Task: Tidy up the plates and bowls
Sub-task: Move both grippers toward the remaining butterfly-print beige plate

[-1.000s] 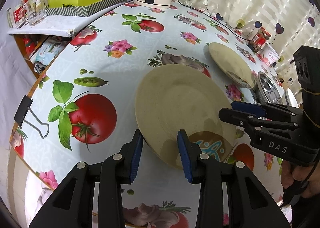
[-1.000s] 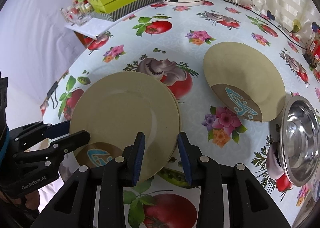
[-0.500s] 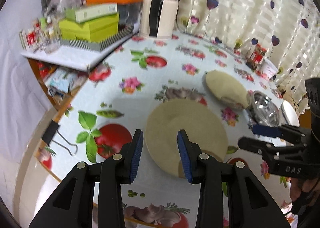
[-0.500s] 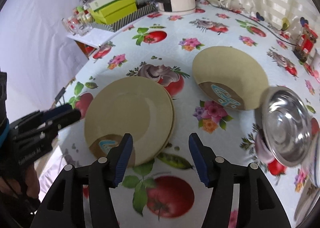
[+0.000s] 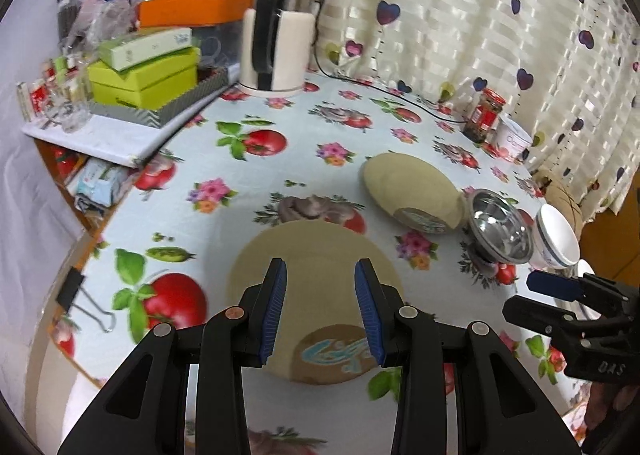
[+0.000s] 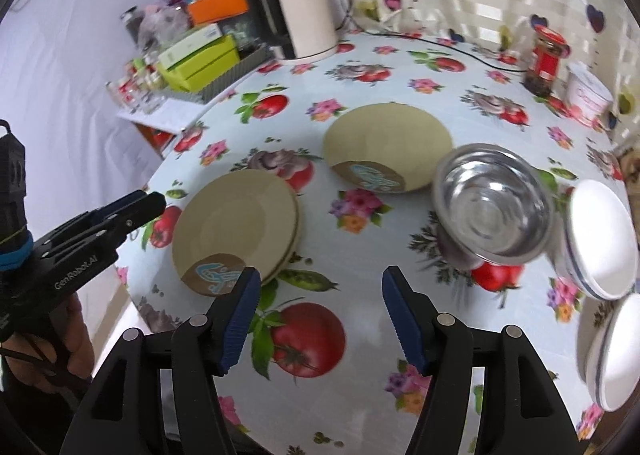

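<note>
Two beige plates lie stacked [image 6: 236, 227] on the flowered tablecloth, near its left front edge; the stack also shows in the left wrist view [image 5: 316, 255]. A third beige plate [image 6: 388, 139] lies farther back, also seen from the left wrist [image 5: 412, 183]. A steel bowl [image 6: 492, 203] stands right of it, with two white bowls [image 6: 600, 239] at the far right. My left gripper [image 5: 320, 303] is open and empty, raised above the stack. My right gripper [image 6: 320, 307] is open and empty, raised above the table's front, right of the stack.
A white and black kettle [image 6: 300, 19], green boxes [image 6: 200, 59] on a tray, a red-lidded jar [image 6: 546, 59] and a white tub [image 6: 588, 93] stand along the back. A power cord [image 6: 460, 47] runs past the curtain. A binder clip [image 5: 76, 295] grips the left table edge.
Both grippers have let go of the top plate's rim and lifted up and back from the stack. The right gripper's jaws have opened wider.
</note>
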Motion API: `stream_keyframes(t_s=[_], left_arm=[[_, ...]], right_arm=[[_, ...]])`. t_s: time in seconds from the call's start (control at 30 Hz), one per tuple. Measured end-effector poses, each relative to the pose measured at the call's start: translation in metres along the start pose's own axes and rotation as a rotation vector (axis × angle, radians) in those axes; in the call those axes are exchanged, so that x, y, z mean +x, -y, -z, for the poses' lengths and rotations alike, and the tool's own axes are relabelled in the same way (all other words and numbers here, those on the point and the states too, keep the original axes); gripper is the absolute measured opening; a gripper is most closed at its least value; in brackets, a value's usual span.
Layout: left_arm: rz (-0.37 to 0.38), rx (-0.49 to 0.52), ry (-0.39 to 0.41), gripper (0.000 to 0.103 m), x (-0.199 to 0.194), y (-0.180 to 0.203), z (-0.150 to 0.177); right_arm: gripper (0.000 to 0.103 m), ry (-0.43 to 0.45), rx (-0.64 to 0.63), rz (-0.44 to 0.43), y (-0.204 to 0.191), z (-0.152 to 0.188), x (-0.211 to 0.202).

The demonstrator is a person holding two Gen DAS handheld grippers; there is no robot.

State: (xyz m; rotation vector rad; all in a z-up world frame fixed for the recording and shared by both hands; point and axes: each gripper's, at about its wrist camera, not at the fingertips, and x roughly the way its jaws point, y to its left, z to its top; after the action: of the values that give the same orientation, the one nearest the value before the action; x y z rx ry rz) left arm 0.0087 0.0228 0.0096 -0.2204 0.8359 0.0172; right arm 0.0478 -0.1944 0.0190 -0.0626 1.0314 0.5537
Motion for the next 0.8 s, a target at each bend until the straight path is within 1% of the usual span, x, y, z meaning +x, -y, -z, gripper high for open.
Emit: stream_keyframes(t_s=[0.2, 0.3, 0.6, 0.8], left_arm=[[0.058, 0.036, -0.025, 0.037, 0.007, 0.023, -0.001], [0.073, 0.048, -0.031, 0.037, 0.007, 0.03, -0.002], [0.095, 0.072, -0.034, 0.037, 0.006, 0.042, -0.008], [0.104, 0.08, -0.055, 0.037, 0.017, 0.048, -0.012]], right_arm=[[0.064, 0.029, 0.024, 0.015, 0.008, 0.005, -0.012], [0.064, 0.038, 0.031, 0.024, 0.01, 0.006, -0.017], [0.064, 0.079, 0.014, 0.068, 0.008, 0.004, -0.027], [0.064, 0.089, 0.007, 0.079, 0.011, -0.001, -0.026]])
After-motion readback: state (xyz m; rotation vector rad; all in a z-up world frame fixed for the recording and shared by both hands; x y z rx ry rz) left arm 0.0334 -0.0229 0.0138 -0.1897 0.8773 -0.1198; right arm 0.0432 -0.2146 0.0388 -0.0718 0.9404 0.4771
